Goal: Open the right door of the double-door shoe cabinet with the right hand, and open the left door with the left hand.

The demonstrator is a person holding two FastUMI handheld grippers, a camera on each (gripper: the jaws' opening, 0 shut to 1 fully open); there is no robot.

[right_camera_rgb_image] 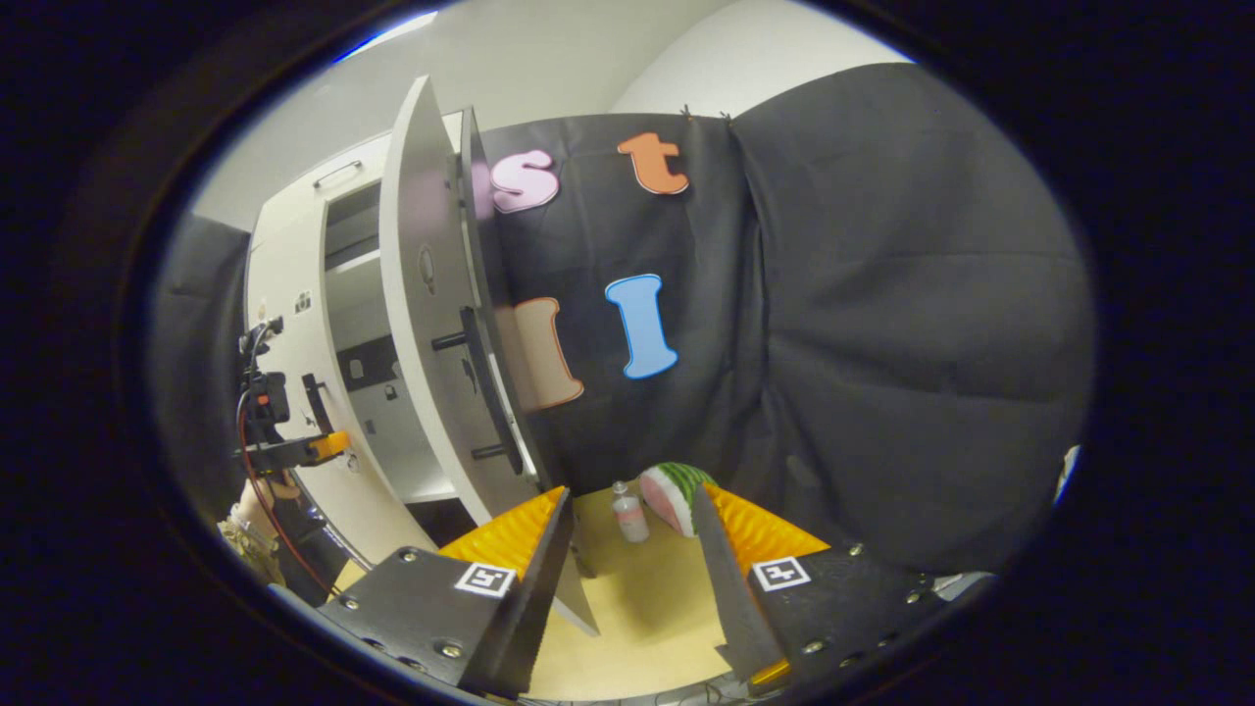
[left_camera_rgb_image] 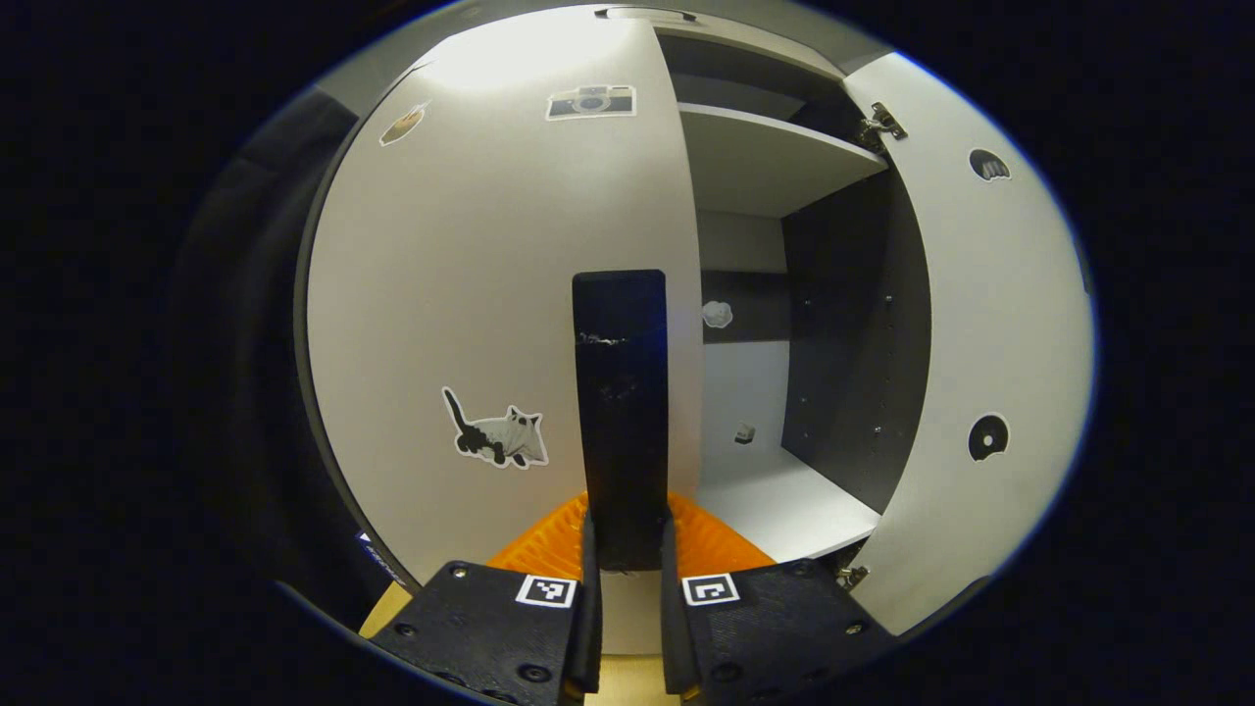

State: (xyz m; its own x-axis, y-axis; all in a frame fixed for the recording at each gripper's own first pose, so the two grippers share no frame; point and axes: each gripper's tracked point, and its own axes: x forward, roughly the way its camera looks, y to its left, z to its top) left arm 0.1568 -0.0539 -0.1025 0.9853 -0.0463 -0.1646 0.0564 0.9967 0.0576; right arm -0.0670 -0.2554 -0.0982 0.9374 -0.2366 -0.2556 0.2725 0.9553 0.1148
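Observation:
The white left door (left_camera_rgb_image: 471,294), with camera and cat stickers, faces me and looks closed or nearly so. Its black vertical handle (left_camera_rgb_image: 620,392) runs up between the fingers of my left gripper (left_camera_rgb_image: 627,537), which is shut on the handle's lower end. The right door (left_camera_rgb_image: 990,324) is swung open, so the shelves inside (left_camera_rgb_image: 765,157) show. In the right gripper view that open right door (right_camera_rgb_image: 422,324) stands edge-on with its black handle (right_camera_rgb_image: 485,382) facing outward. My right gripper (right_camera_rgb_image: 630,490) is open with nothing in it, just right of the door's lower edge. The left gripper (right_camera_rgb_image: 284,431) shows far left at the cabinet front.
A small bottle (right_camera_rgb_image: 629,518) and a watermelon-slice toy (right_camera_rgb_image: 677,495) sit on the wooden surface (right_camera_rgb_image: 647,608) ahead of the right gripper, against the black cloth wall (right_camera_rgb_image: 882,343). A small object (left_camera_rgb_image: 744,433) lies on the cabinet's lower shelf.

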